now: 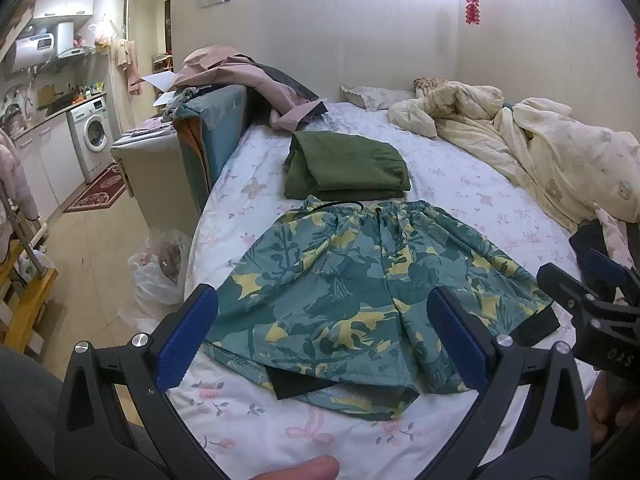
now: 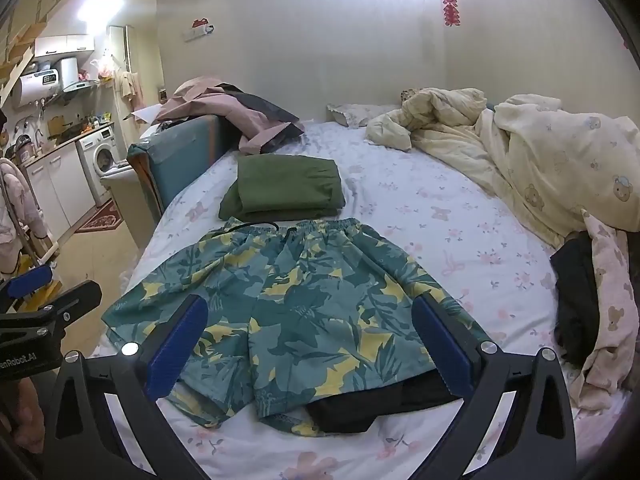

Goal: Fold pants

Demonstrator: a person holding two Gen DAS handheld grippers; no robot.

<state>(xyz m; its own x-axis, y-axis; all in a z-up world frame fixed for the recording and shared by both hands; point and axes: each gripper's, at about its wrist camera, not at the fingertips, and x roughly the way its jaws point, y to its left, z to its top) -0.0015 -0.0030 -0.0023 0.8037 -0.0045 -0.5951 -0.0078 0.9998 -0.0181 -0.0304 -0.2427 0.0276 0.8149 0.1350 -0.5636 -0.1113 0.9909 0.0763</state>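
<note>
Left gripper (image 1: 322,336) and right gripper (image 2: 310,338), jaws spread and empty, above the hem of the floral shorts (image 2: 280,300). Shorts lie flat, unfolded, waistband beside a folded green garment (image 2: 282,192); folding apparently not begun.

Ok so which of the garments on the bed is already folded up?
The plain olive-green garment, a neat folded stack just beyond the waistband of the leaf-print shorts. The shorts lie spread flat and unfolded, and the pink clothes behind are just heaped.
</note>
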